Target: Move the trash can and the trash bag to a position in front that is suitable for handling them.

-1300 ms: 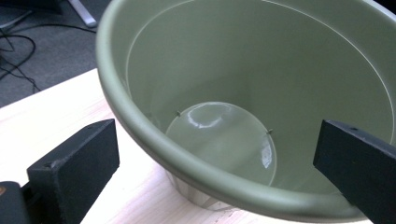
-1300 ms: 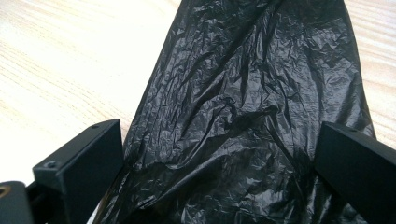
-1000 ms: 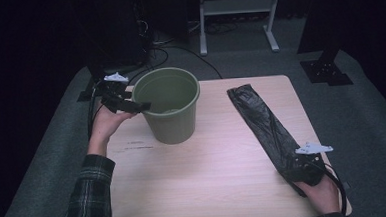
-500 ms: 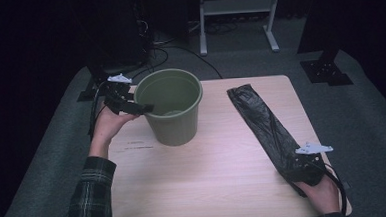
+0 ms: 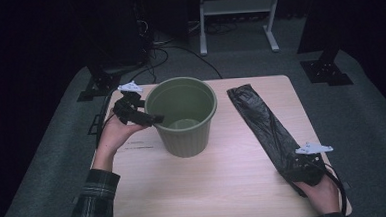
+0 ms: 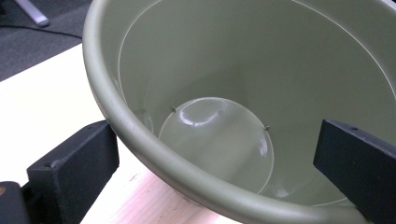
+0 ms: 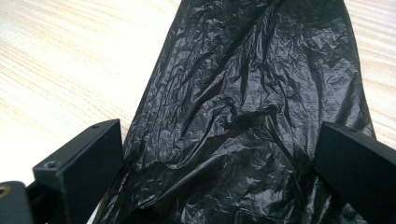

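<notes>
1. While nothing has yet gone into the green bucket (image 5: 183, 116), both grippers are already placed for lining it with the black bag (image 5: 267, 127), so I judge the work to be at its very start.
2. The bucket stands upright and empty at the left middle of the table (image 5: 225, 187); its bare, shiny bottom shows in the left gripper view.
3. The left gripper (image 5: 149, 119) sits at the bucket's left rim with its jaws spread wide, one outside the wall and one over the inside; they straddle the rim without pinching it.
4. The bag lies flat and folded in a long strip on the right of the table, well apart from the bucket.
5. The right gripper (image 5: 300, 169) rests at the bag's near end, jaws parted either side of the crumpled plastic; whether they touch it is hard to tell, but no grip is made.
6. Left to do: close on the bag, lift it, open it, and seat it in the bucket.
</notes>
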Demonstrator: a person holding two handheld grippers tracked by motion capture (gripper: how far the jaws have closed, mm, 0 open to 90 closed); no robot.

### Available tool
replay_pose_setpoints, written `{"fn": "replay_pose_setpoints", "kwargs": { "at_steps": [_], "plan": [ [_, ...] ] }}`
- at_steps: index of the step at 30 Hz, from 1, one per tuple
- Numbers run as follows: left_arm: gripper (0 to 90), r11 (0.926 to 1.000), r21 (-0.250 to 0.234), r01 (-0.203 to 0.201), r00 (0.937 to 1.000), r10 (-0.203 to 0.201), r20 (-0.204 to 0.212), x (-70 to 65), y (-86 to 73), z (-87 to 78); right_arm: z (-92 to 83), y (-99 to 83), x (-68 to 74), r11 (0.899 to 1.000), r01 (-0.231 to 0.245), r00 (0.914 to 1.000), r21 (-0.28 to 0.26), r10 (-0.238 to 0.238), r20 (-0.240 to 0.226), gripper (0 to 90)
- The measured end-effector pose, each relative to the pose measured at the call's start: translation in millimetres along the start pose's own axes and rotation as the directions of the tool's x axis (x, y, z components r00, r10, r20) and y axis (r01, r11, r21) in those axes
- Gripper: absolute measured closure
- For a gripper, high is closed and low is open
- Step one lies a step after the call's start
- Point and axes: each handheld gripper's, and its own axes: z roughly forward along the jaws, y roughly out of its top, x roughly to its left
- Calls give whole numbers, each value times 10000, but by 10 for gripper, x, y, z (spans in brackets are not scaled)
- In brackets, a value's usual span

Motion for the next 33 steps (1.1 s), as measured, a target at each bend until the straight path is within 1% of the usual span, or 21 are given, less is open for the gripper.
{"fn": "replay_pose_setpoints", "kwargs": {
  "at_steps": [4,5,6,8,9,10,11,12,13,14,16,17,20,21,22,24,25,30,31,32,33],
  "plan": [
    [0,9998,-150,-139,9996,143,226,-106,-31,0,0,0,0,10000,2,10000,-2,-2,0,4],
    [0,9998,-150,-139,9996,143,226,-106,-31,0,0,0,0,10000,2,10000,-2,-2,0,4],
    [0,9998,-174,-141,9995,146,285,-134,-39,0,0,0,0,10000,-2,10000,-1,2,0,5],
    [0,9997,-157,-187,9990,193,408,-187,-52,0,1,0,-1,10000,14,10000,-9,-14,5,5],
    [0,9996,-142,-231,9984,238,506,-246,-62,1,0,0,0,10000,-3,10000,0,3,2,5],
    [0,9996,-123,-263,9983,269,520,-277,-65,0,-1,0,0,10000,0,10000,5,0,2,5],
    [0,9996,-123,-263,9983,269,520,-277,-65,0,0,0,0,10000,-1,10000,6,1,2,4],
    [0,9993,6,-381,9977,380,562,-331,-67,-8,-1,0,0,10000,-1,10000,5,1,4,4],
    [0,9993,6,-381,9977,380,562,-331,-67,-8,0,0,0,10000,6,10000,1,-6,5,5],
    [0,9991,48,-432,9972,428,613,-388,-69,-8,0,0,-1,10000,15,10000,-7,-15,10,4],
    [0,9987,89,-494,9964,487,691,-444,-74,-7,0,0,0,10000,-2,10000,-1,2,5,4],
    [0,9987,89,-494,9964,487,691,-444,-74,-7,0,0,0,10000,1,10000,0,-1,4,4],
    [0,9977,50,-674,9938,667,891,-559,-84,10,0,0,1,10000,-11,10000,3,11,4,5],
    [0,9977,50,-674,9938,667,891,-559,-84,10,0,0,1,10000,-11,10000,3,11,4,5],
    [0,9975,26,-702,9932,697,936,-591,-86,16,0,0,1,10000,-9,10000,2,9,3,4],
    [0,9968,-49,-794,9909,794,1086,-681,-95,31,0,0,0,10000,0,10000,-1,0,3,4],
    [0,9968,-49,-794,9909,794,1086,-681,-95,31,0,0,0,10000,0,10000,-1,0,3,4],
    [0,9959,-151,-888,9880,900,1255,-817,-113,49,0,0,1,10000,-6,10000,3,6,1,4],
    [0,9955,-196,-925,9866,943,1332,-866,-121,56,0,0,0,10000,-6,10000,3,6,2,4],
    [0,9955,-196,-925,9866,943,1332,-866,-121,56,0,0,0,10000,4,10000,-1,-4,4,5],
    [0,9952,-272,-942,9854,971,1402,-911,-131,66,0,0,0,10000,1,10000,0,-1,5,4]
  ]
}}
